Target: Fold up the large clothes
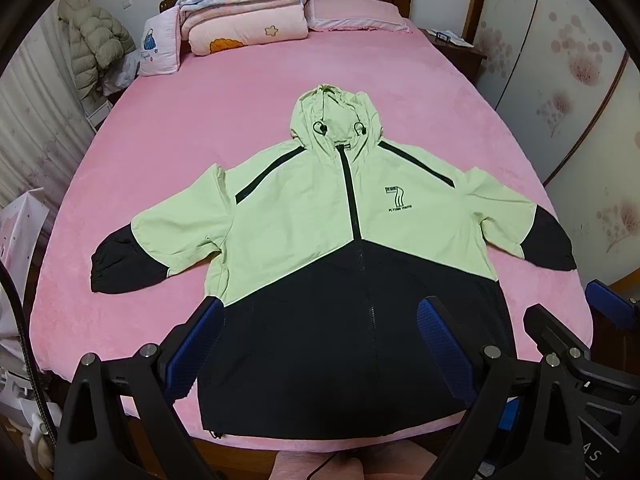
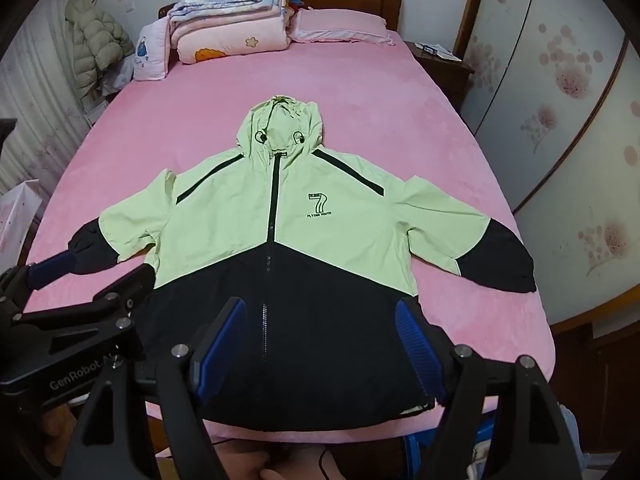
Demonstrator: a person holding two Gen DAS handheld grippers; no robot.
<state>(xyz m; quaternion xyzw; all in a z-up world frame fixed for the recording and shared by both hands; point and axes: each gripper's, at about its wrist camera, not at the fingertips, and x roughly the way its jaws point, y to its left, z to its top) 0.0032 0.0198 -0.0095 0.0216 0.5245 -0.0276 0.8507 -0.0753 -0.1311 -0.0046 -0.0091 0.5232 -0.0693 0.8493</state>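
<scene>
Jacket flat on bed, beneath open left tool.

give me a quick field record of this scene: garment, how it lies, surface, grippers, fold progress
garment: hooded jacket, light green top, black lower body and cuffs, zipped
how it lies: flat, front up, sleeves spread, hood toward the headboard
surface: pink bed
left gripper: open, above the black hem area, holding nothing
right gripper: open, above the hem, holding nothing
fold progress: none yet
background: folded quilts and pillow at the head of the bed
</scene>
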